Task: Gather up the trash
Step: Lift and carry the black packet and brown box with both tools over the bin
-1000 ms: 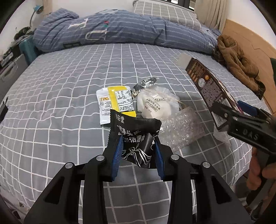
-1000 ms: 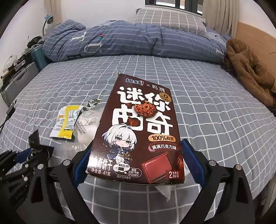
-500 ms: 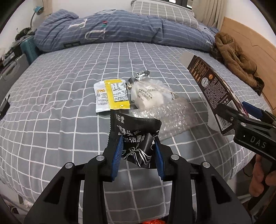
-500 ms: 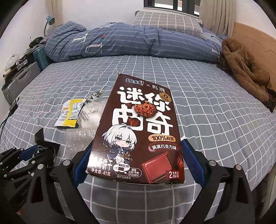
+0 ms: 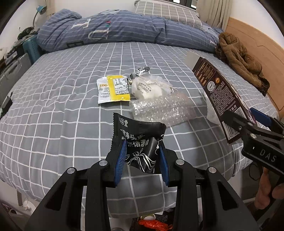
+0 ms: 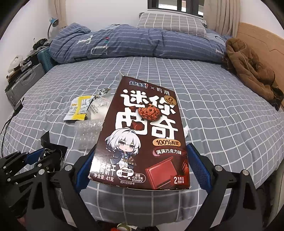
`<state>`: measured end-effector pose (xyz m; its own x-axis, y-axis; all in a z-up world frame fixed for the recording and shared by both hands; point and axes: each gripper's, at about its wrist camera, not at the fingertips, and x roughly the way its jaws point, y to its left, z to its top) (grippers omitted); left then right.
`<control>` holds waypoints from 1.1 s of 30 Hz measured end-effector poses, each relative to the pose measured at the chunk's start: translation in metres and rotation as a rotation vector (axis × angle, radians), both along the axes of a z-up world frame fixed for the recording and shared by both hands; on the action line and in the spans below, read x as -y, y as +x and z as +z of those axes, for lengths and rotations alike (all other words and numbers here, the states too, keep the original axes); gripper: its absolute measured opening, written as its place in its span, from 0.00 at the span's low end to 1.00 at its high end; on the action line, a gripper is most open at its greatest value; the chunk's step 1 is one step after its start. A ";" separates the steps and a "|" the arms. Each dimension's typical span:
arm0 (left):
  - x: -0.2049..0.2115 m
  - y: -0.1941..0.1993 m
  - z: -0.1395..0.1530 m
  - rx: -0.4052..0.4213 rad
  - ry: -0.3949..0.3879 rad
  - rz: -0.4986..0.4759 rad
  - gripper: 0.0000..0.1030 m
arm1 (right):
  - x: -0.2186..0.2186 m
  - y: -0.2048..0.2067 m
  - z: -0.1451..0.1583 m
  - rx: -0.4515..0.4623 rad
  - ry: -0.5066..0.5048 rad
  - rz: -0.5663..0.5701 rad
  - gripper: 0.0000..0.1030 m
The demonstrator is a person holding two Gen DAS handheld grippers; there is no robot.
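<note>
On the bed (image 5: 53,110), a sachet (image 5: 113,88) is lying left of a bagged mask (image 5: 150,87), with bubble wrap (image 5: 161,110) in front of them. A duvet (image 5: 124,30) is lying behind, a pillow (image 5: 168,12) beyond it. A jacket (image 5: 241,58) is sitting at the bed's right edge.

Sauce packet (image 5: 113,88), bagged mask (image 5: 150,87) and bubble wrap (image 5: 163,110) crowd the bed (image 5: 53,106) centre; rolled duvet (image 5: 124,30) blocks the far edge, brown coat (image 5: 243,60) the headboard side. Left checked sheet lies open.
</note>
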<state>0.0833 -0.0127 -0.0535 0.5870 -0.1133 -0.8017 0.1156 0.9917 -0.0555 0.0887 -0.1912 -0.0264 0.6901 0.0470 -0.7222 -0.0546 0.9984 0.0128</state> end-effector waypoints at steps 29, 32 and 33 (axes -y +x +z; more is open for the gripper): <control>0.001 -0.064 -0.011 -0.037 -0.016 0.014 0.33 | 0.008 -0.074 -0.004 0.000 0.014 0.002 0.88; 0.003 -0.071 -0.012 -0.041 -0.015 0.012 0.33 | 0.006 -0.084 -0.007 -0.005 0.014 0.005 0.88; 0.004 -0.073 -0.013 -0.043 -0.014 0.011 0.33 | 0.006 -0.087 -0.008 -0.008 0.014 0.005 0.88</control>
